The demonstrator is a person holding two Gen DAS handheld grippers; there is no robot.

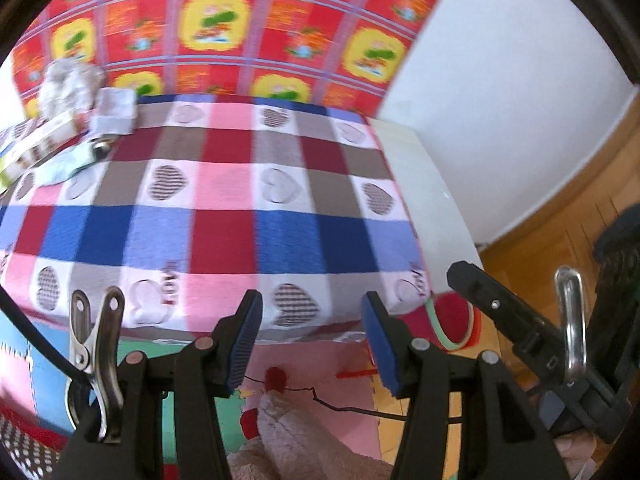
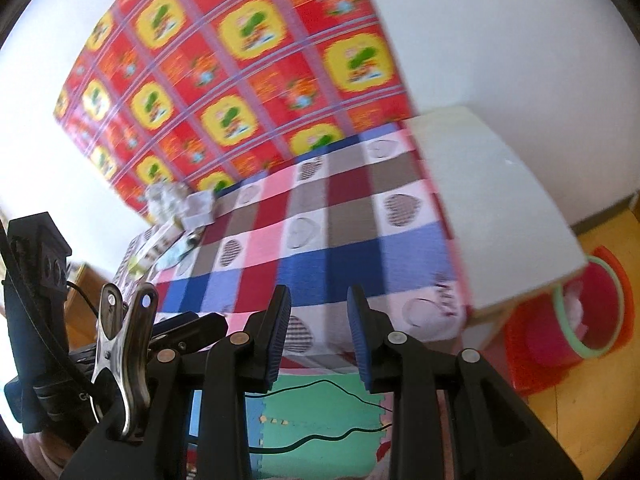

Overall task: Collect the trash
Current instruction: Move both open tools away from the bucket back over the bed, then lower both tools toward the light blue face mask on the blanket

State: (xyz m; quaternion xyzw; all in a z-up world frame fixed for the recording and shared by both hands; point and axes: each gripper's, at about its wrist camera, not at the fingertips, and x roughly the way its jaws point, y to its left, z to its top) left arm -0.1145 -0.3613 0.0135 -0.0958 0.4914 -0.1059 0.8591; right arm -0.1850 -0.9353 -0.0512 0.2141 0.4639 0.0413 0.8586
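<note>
Trash lies at the far left corner of the table with the checked heart cloth (image 1: 224, 184): a crumpled clear plastic wad (image 1: 68, 84), a white tissue piece (image 1: 116, 110), a flat printed box (image 1: 36, 148) and a pale blue wrapper (image 1: 64, 166). The same pile shows small in the right wrist view (image 2: 176, 208). My left gripper (image 1: 312, 340) is open and empty, below the table's near edge. My right gripper (image 2: 318, 336) is open and empty, also short of the near edge. A red bin with a green rim (image 2: 588, 316) stands on the floor right of the table, with white trash inside.
A red and yellow patterned sheet (image 1: 240, 32) hangs on the wall behind the table. A bare white tabletop strip (image 2: 492, 200) lies right of the cloth. Foam play mats (image 2: 320, 412) and a thin black cable (image 2: 320, 436) lie on the floor below. The wooden floor (image 1: 560, 220) is at the right.
</note>
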